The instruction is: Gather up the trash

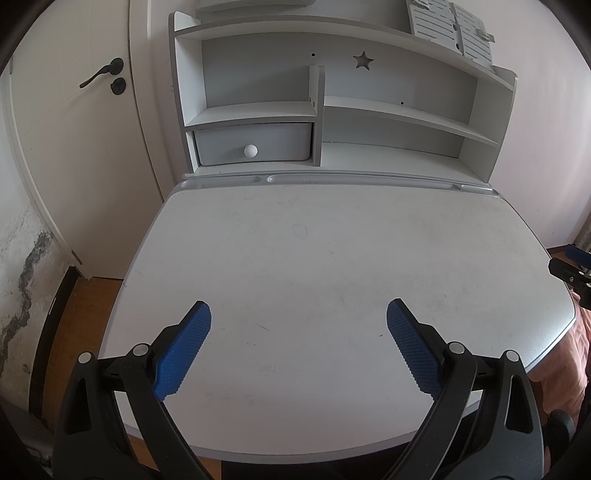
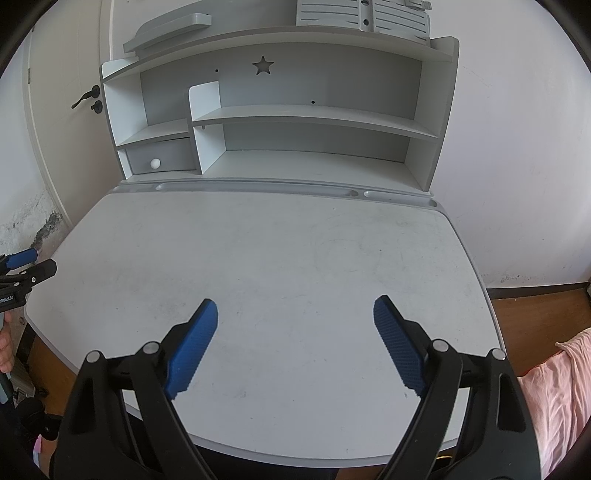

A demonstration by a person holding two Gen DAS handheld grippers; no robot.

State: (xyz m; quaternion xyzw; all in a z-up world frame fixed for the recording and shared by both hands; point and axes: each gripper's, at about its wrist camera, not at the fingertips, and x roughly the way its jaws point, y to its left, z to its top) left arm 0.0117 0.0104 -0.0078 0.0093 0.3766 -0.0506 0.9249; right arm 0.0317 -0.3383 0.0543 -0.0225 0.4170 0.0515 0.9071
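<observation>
Left gripper (image 1: 299,314) hovers over the near half of the white tabletop (image 1: 314,251), blue pads (image 1: 184,350) spread wide apart, nothing between them. Right gripper (image 2: 295,310) hovers likewise over the near part of the tabletop, jaws wide apart, nothing held. Each gripper shows at the edge of the other's view, off the tabletop's side.

Trash: none to be seen in either view, on the tabletop or the shelves; only faint scuffs and a ring mark on the surface.

Behind the tabletop, a white shelf unit (image 2: 314,118) with a star cutout (image 2: 262,65) in its back panel. Lower left compartment holds a grey drawer (image 1: 253,144) with a round white knob (image 1: 250,150), closed. Slatted grey panels (image 1: 450,27) lie on top of the unit. White door (image 1: 74,147) with black lever handle (image 1: 101,72) at left. Pink fabric (image 2: 554,391) beside the tabletop's right near corner.
</observation>
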